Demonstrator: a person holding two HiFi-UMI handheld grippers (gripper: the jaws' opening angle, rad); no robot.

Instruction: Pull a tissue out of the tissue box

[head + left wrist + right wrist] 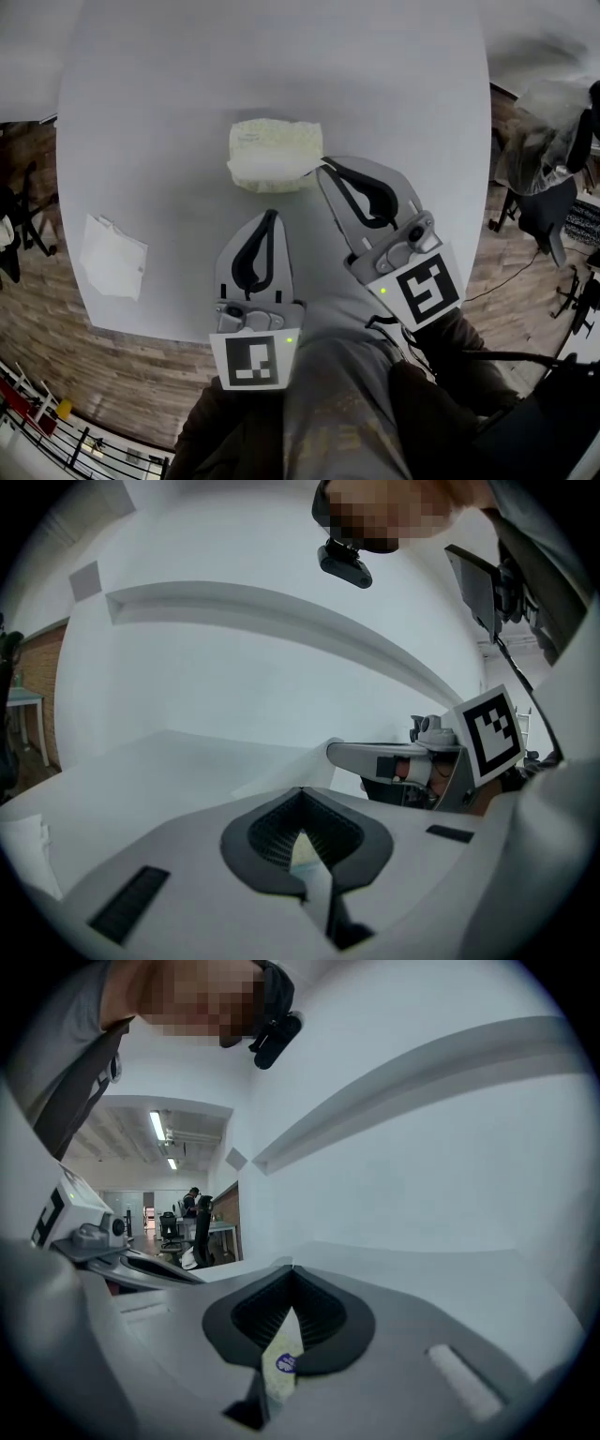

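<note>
A soft pale-yellow tissue pack [272, 150] lies in the middle of the round grey table [169, 94]. My right gripper [323, 169] is shut, its tip against the pack's near right corner; whether it pinches anything I cannot tell. In the right gripper view the jaws [292, 1269] meet at the tip, and the pack [281, 1358] with a purple sticker shows through the gap behind them. My left gripper [273, 216] is shut too and hangs just short of the pack's near side, touching nothing. Its own view shows the closed tip [302, 794] and the right gripper [394, 761] to the right.
A loose white tissue [112, 258] lies flat near the table's left front edge. The person's legs [337, 412] are below the grippers at the table's near edge. Office chairs [553, 216] stand on the wooden floor to the right.
</note>
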